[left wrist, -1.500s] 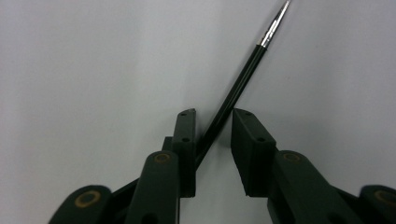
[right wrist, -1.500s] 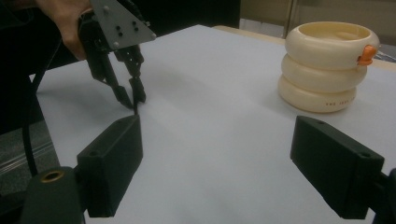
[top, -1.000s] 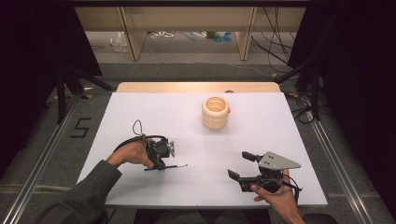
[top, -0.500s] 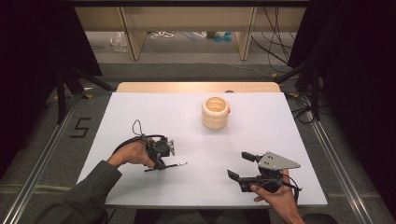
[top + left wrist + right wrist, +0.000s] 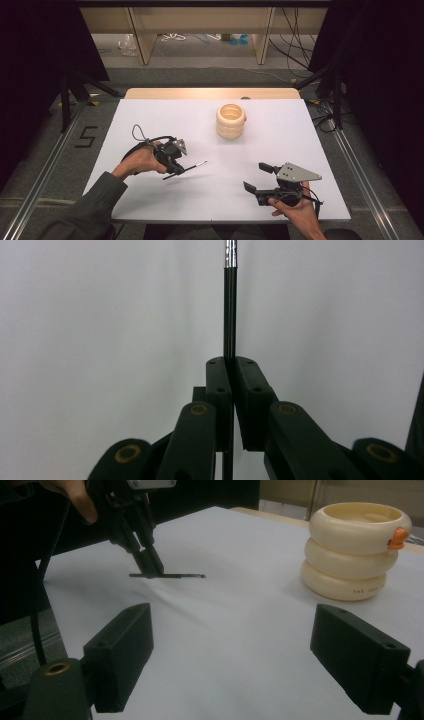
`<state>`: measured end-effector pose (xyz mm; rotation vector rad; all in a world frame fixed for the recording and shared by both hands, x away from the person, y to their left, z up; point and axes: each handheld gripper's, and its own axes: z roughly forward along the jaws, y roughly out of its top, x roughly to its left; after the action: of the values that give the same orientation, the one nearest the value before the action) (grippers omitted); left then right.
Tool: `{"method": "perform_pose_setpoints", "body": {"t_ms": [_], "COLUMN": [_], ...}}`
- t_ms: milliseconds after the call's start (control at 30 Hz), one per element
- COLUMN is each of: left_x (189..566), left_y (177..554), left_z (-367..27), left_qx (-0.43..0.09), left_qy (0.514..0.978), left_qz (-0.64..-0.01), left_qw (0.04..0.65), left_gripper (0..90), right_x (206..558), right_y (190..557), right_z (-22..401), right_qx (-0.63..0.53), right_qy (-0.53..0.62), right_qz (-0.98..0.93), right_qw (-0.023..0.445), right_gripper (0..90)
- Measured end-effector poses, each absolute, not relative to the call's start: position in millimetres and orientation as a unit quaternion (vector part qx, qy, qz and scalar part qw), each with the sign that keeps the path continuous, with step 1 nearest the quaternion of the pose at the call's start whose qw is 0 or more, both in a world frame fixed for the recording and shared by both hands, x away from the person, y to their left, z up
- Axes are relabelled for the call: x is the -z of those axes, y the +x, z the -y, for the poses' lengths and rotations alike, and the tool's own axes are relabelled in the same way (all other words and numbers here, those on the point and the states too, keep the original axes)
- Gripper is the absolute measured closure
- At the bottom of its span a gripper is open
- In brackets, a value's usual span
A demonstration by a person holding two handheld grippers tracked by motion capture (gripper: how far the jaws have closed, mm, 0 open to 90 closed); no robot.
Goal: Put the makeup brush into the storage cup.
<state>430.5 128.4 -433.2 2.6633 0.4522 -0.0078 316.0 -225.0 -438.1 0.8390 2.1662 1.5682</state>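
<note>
Thin black stick [image 5: 230, 305]: top end cut off by the frame edge in the left gripper view, lower part hidden between the left tongs [image 5: 232, 365], which are clamped on it. Its tip [image 5: 204, 162] is too small in the high view to tell what it is. Cream ring holder [image 5: 356, 550]: small print on the bottom ring is blurred, unreadable. Right tongs [image 5: 250, 655]: bases cut off at the bottom edge.

That skinny black pen [image 5: 186, 169] with the shiny silver tip is lying pretty much level just over the white table [image 5: 165, 115], near-left of middle.
</note>
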Motion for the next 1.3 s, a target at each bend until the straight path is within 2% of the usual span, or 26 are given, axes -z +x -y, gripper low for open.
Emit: {"method": "perform_pose_setpoints", "body": {"t_ms": [67, 300, 500, 600, 633, 833, 933, 1067, 1300], "left_x": [429, 420, 418, 417, 414, 412, 413, 412, 412], "left_y": [430, 430, 430, 428, 429, 422, 419, 418, 415], "left_z": [-128, -124, -124, -123, -125, -120, -117, -114, -112], "left_qx": [-0.003, -0.020, -0.039, -0.040, -0.041, -0.040, -0.035, -0.052, -0.048], "left_qy": [0.958, 0.942, 0.935, 0.924, 0.929, 0.915, 0.908, 0.900, 0.878], "left_qz": [-0.169, -0.186, -0.185, -0.203, -0.189, -0.198, -0.205, -0.198, -0.219], "left_qw": [0.232, 0.280, 0.301, 0.322, 0.315, 0.349, 0.363, 0.385, 0.422], "left_gripper": [85.1, 85.1, 85.1, 85.1, 85.1, 85.0, 85.0, 85.0, 85.0], "right_x": [438, 437, 438, 437, 437, 438, 438, 437, 438], "right_y": [315, 316, 315, 315, 316, 315, 316, 316, 316], "right_z": [224, 226, 224, 226, 226, 224, 225, 225, 225], "right_qx": [-0.551, -0.543, -0.553, -0.541, -0.544, -0.550, -0.552, -0.551, -0.557], "right_qy": [0.302, 0.298, 0.301, 0.303, 0.298, 0.302, 0.295, 0.296, 0.295], "right_qz": [-0.762, -0.767, -0.761, -0.768, -0.766, -0.763, -0.762, -0.761, -0.758], "right_qw": [0.156, 0.168, 0.157, 0.161, 0.168, 0.154, 0.166, 0.169, 0.170], "right_gripper": [18.3, 18.3, 18.3, 18.3, 18.3, 18.2, 18.3, 18.3, 18.2]}}
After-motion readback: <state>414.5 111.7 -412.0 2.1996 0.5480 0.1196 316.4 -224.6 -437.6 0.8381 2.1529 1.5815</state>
